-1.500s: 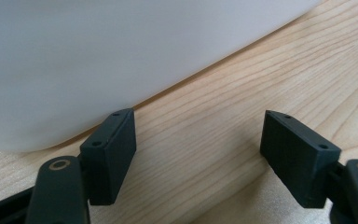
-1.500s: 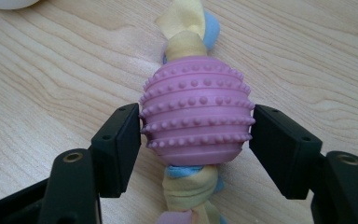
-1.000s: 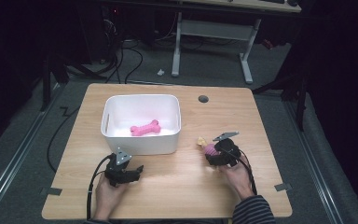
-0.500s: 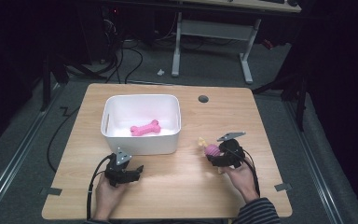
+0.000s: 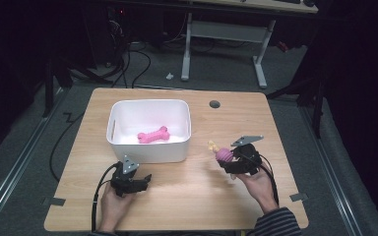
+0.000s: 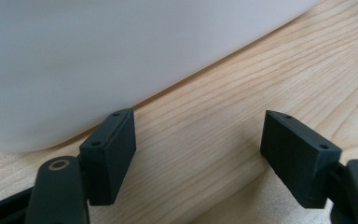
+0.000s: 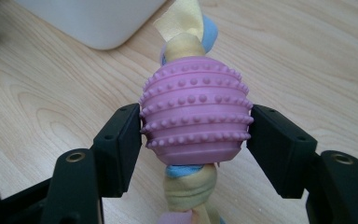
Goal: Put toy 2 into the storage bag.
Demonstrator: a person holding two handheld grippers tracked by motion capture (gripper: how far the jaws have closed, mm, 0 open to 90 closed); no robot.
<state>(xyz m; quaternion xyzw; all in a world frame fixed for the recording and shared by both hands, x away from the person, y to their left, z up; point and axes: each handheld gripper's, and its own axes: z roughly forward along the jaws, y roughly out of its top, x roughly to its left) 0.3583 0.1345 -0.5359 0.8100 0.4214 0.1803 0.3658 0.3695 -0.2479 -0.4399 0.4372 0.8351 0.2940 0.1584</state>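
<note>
A light wooden table (image 5: 187, 206) carries a white bin (image 5: 147, 152) near its middle.

Purple ribbed rubber ball with rows of small studs, threaded on a twisted yellow and blue fabric rope (image 7: 196, 123). Clamped at its two sides between black jaws, raised off the light wooden table. Rope ends sticking out above and below the ball, one yellow end pointing up and away. Held just right of the white bin in the high view (image 5: 223, 154).
</note>
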